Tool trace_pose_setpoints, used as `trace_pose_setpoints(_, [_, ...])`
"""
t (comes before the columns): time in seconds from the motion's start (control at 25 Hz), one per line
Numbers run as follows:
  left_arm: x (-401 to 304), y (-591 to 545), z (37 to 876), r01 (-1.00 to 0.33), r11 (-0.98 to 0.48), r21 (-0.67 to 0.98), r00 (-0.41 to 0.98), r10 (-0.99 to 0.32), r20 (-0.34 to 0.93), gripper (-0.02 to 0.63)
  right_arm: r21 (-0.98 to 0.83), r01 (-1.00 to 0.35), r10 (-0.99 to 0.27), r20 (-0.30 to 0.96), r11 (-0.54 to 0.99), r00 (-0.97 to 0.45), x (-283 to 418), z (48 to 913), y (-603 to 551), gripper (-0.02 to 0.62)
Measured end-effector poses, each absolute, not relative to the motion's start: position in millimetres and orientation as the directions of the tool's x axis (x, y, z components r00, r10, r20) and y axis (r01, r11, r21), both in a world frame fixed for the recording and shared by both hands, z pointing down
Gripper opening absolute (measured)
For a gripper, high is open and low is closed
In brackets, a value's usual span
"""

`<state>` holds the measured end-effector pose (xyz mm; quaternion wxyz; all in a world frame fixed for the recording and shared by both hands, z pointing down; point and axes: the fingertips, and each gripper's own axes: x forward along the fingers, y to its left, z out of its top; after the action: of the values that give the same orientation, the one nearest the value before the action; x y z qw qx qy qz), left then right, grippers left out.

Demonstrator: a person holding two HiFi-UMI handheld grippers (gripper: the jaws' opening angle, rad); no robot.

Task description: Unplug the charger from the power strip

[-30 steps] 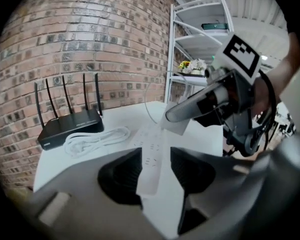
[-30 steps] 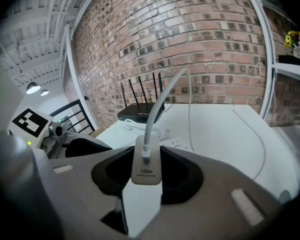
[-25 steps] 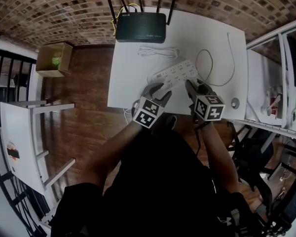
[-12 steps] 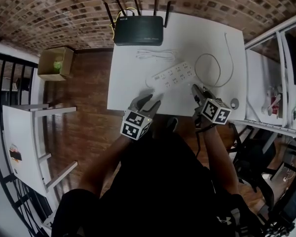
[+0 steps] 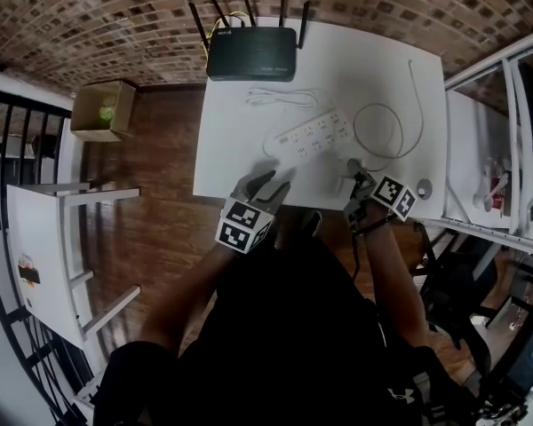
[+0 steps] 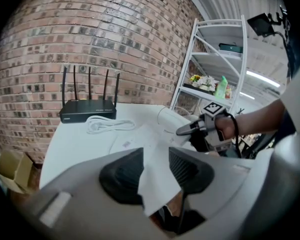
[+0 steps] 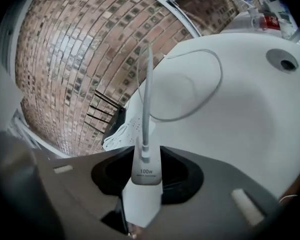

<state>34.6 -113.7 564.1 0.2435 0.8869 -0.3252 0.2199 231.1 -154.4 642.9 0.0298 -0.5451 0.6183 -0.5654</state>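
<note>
Your right gripper has the white charger pinched between its jaws. They are about half closed, pads pressing on its two sides, with its thin white cable running straight out ahead. The charger is clear of the power strip, which lies well apart from it in the middle of the white table; you hold it low by the table's near edge. Your left gripper is spread and holds nothing, only bare tabletop showing between its pads, and it hovers at the front edge, short of the strip.

I judge the unplugging itself done and the put-down in hand. Next, lower the charger onto bare table beside the looped cable, spread the right jaws and back away without dragging the cable across the strip.
</note>
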Motion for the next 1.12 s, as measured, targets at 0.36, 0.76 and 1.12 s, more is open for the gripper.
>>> trace_pose_setpoints(0.36, [30,-117,567,-0.699,-0.653,0.293,0.681,-0.482,0.552,0.158,-0.731,-0.640,-0.685,0.592,-0.234,-0.425,229,655,-158,0.143])
trace_pose_setpoints(0.76, [28,-117,571,-0.704,-0.652,0.281,0.669,-0.477,0.570,0.158,-0.677,-0.697,-0.661,0.638,-0.237,-0.395,234,662,-156,0.181])
trace_pose_setpoints(1.12, [38,-120,566,-0.684,-0.679,0.269,0.684,-0.468,0.559,0.158,-0.628,-0.729,-0.644,0.682,-0.272,-0.347,246,664,-149,0.234])
